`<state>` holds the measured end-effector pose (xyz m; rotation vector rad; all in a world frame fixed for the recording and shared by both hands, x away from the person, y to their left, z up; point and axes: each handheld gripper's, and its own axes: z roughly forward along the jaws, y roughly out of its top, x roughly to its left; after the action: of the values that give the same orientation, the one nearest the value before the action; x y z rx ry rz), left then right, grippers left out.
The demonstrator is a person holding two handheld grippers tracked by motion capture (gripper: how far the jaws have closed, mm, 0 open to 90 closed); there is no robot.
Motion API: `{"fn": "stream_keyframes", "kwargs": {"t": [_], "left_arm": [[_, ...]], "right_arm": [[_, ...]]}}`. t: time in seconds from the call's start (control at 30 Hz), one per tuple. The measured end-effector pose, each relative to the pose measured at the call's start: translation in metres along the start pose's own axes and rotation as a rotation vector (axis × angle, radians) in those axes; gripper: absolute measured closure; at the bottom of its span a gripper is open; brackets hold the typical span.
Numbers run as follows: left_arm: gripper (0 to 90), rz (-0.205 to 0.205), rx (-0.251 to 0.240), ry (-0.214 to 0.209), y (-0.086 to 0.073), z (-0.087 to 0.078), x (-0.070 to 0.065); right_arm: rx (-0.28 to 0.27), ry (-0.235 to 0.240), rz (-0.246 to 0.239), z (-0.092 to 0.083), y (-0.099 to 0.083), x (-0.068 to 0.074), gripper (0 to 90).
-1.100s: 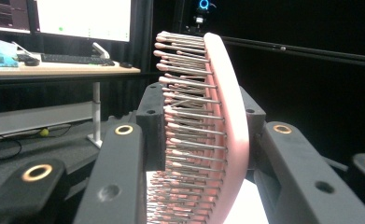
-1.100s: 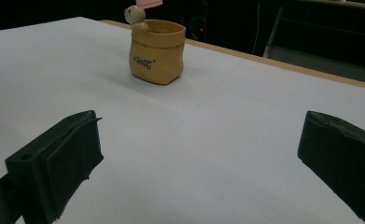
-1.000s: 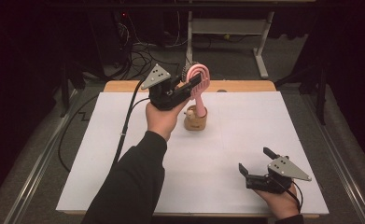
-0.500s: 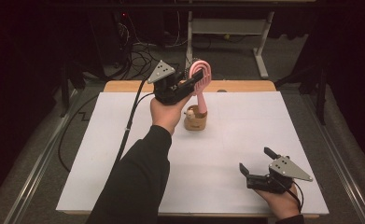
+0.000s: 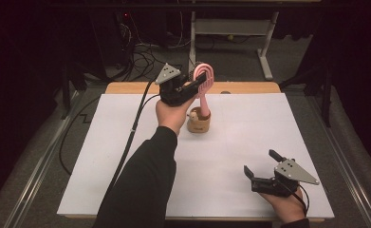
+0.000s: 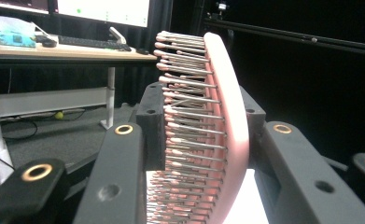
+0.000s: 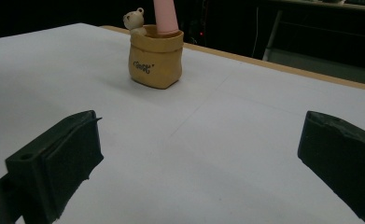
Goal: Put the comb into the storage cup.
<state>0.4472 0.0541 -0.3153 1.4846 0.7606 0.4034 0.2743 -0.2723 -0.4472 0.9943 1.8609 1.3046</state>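
Pink plastic makes up the hairbrush (image 5: 204,78), an oval paddle head on a straight, smooth handle. In the left gripper view the head (image 6: 227,126) shows edge-on as a thin, gently curved slab with a matte back, and from its face rise rows of fine metal pins, each ending in a small rounded pink tip. The left gripper (image 5: 192,88) is clamped on this head, one black pad against the pin side and the other against the back, and it holds the brush upright at the far middle of the table (image 5: 126,190).

The handle (image 7: 165,16) runs down into a small holder (image 5: 199,122), a tan ceramic pot shaped like a soft sack, with a rolled, wrinkled rim, a glossy glaze and dark lettering on its side. A tiny pale bear figure (image 7: 134,21) sits at the rim, just beside the handle.

The holder stands on a flat white sheet that covers the table, whose wooden edge shows along the far side.

The right gripper (image 5: 264,168) rests low at the near right corner, well apart from the holder, its blocky black jaws spread wide with only bare sheet between them. Both grippers look like matte black plastic, and each carries a grey three-cornered plate.
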Motion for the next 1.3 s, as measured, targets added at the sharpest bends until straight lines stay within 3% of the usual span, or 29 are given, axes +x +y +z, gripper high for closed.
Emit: {"fn": "stream_keyframes", "kwargs": {"t": [0.13,0.53,0.93,1.3], "left_arm": [[63.6,-0.001,0.023,0.013,-0.007,0.002,0.003],[63.6,-0.039,0.015,0.005,-0.017,0.003,0.011],[63.6,-0.019,0.037,0.008,-0.023,0.007,0.009],[63.6,-0.024,0.063,0.001,-0.03,0.012,0.008]], "right_arm": [[0.001,0.003,0.003,-0.001,0.0,0.0,0.0],[0.003,0.0,0.0,0.0,0.0,0.0,0.0],[0.003,0.006,-0.004,0.0,0.0,0.001,0.1],[0.005,0.008,-0.004,0.0,-0.001,0.001,0.1]]}}
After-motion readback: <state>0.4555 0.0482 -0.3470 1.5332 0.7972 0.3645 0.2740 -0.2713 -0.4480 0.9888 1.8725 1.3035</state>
